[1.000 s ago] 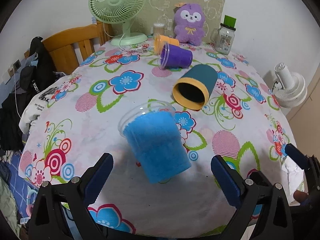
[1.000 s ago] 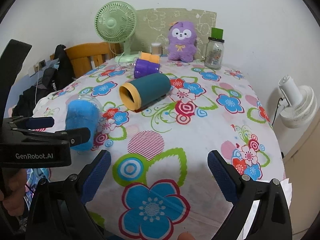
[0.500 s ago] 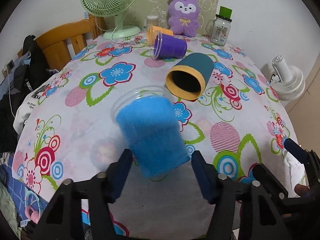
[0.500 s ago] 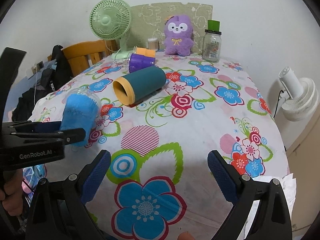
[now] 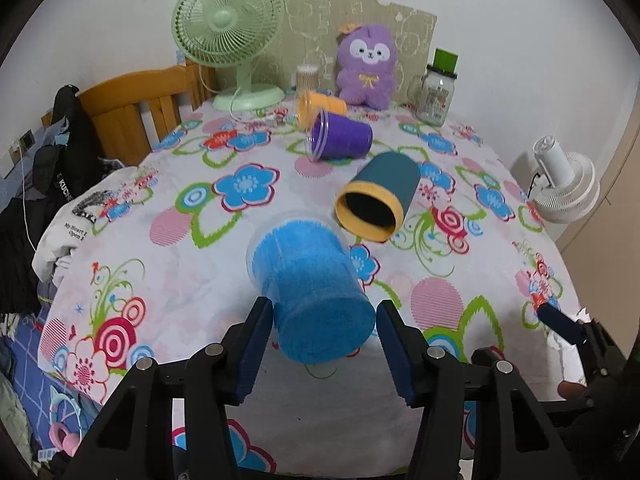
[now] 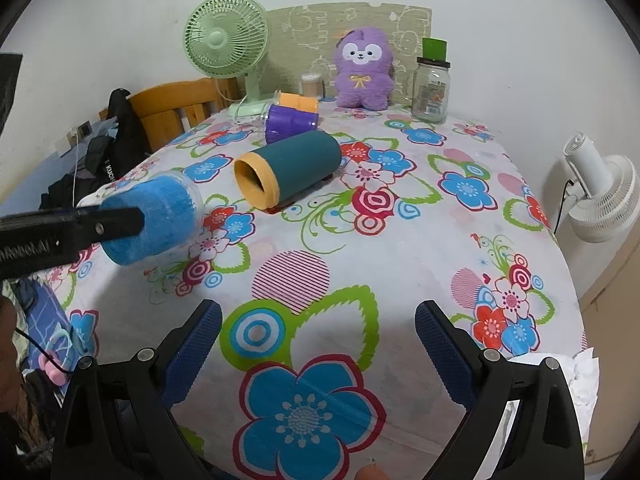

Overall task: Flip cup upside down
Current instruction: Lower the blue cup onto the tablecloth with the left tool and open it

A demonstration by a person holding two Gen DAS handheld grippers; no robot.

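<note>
A blue fuzzy cup (image 5: 312,292) in a clear plastic shell is held off the flowered tablecloth, tilted, its rim pointing away from me. My left gripper (image 5: 324,344) is shut on the blue cup near its base; the cup also shows in the right wrist view (image 6: 156,216) with a left finger across it. My right gripper (image 6: 318,344) is open and empty above the table's near edge. A teal cup with a yellow rim (image 5: 380,200) lies on its side beyond the blue cup.
A purple cup (image 5: 340,138) and an orange cup (image 5: 320,106) lie on their sides further back. A green fan (image 5: 230,32), a purple plush toy (image 5: 368,68) and a glass jar (image 5: 434,96) stand along the far edge. A white fan (image 5: 564,184) stands off the table's right side.
My left gripper's jaws closed on the blue cup's base and lifted it off the cloth. My right gripper stayed open and barely moved.
</note>
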